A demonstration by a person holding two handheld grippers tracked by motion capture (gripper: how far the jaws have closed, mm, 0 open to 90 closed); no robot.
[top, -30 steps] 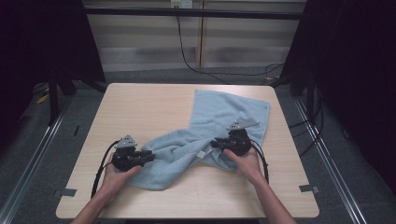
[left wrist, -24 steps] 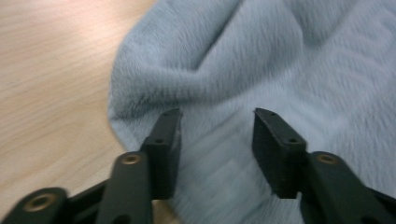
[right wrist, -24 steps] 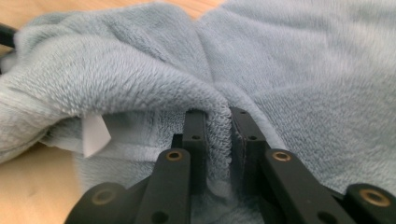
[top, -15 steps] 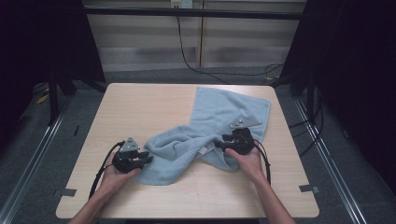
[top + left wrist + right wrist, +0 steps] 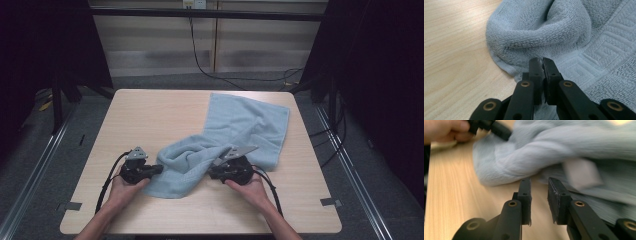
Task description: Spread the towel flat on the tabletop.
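Pinching the near-left edge of the light blue towel point(image 5: 235, 137) bunched mid-table, the left gripper point(image 5: 542, 62) is clamped tight while the right gripper point(image 5: 539, 185) hovers parted beside it.

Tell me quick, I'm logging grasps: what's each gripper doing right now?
Left gripper: closed on the towel edge.
Right gripper: open, holding nothing, near the towel.

Motion blurs the towel point(image 5: 574, 147) ahead of the right tongs point(image 5: 539, 185).
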